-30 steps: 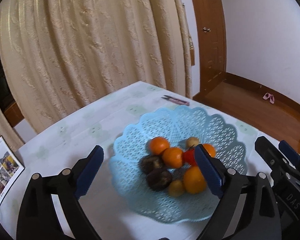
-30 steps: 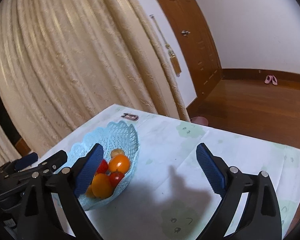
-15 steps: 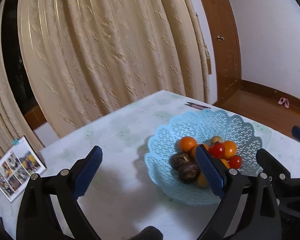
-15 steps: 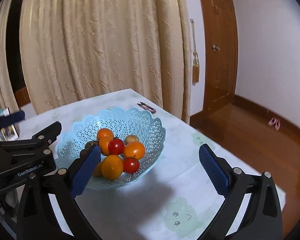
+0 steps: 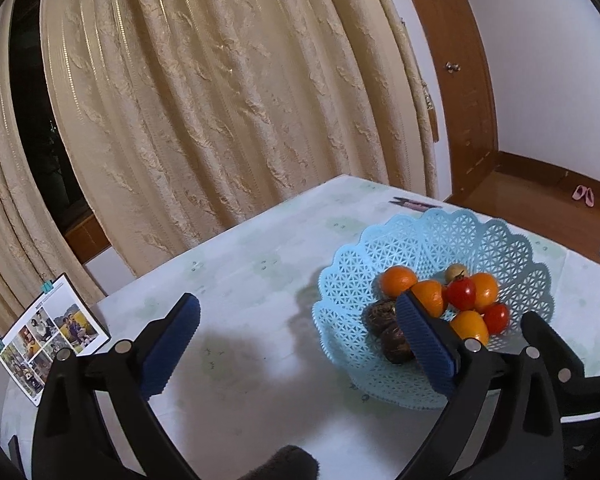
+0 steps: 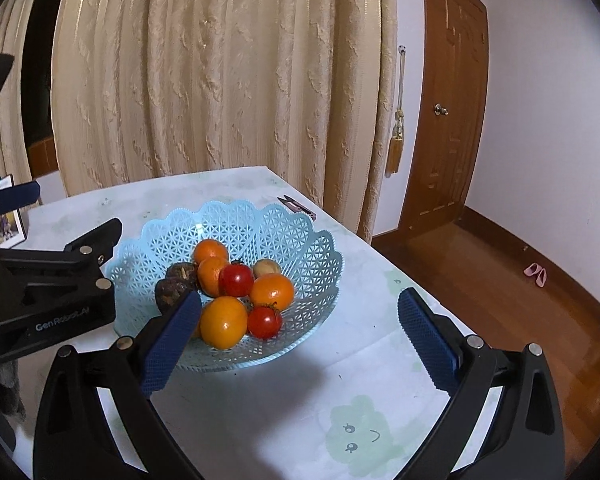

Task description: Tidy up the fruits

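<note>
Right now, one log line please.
left gripper: open, empty | right gripper: open, empty | fruits: all in blue basket

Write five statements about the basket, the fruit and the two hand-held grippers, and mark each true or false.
1. The blue basket holds two red tomatoes. True.
2. The left hand-held gripper grips an orange. False: it is open and empty.
3. The right hand-held gripper is open, with nothing between its pads. True.
4. The basket is empty. False: it holds fruit.
5. A photo card stands at the table's edge. True.
</note>
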Motion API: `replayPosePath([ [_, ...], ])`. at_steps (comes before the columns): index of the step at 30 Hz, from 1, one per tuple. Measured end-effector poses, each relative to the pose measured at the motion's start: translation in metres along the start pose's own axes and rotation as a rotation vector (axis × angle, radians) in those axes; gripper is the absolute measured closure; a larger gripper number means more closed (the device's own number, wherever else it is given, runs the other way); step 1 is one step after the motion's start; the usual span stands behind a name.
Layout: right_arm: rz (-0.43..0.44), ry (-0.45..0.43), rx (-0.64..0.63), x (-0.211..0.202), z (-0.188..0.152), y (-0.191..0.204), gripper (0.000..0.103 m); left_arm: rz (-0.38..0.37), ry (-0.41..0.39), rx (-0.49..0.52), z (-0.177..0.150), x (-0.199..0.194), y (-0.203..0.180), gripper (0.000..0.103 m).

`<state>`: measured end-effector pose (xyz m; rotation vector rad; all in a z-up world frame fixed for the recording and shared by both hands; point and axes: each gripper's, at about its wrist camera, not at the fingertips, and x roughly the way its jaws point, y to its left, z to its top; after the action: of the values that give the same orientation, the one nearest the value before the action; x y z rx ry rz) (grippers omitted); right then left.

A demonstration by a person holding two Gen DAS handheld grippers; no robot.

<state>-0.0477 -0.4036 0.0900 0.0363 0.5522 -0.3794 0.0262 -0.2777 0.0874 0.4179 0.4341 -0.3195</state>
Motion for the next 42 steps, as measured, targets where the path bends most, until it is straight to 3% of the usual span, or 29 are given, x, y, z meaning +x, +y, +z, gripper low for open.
replayPosePath([
  [42, 0.025, 0.027, -0.027, 0.01, -0.008, 0.011, 0.003, 0.042, 0.024, 0.04, -0.006, 0.006, -0.005, 0.005],
])
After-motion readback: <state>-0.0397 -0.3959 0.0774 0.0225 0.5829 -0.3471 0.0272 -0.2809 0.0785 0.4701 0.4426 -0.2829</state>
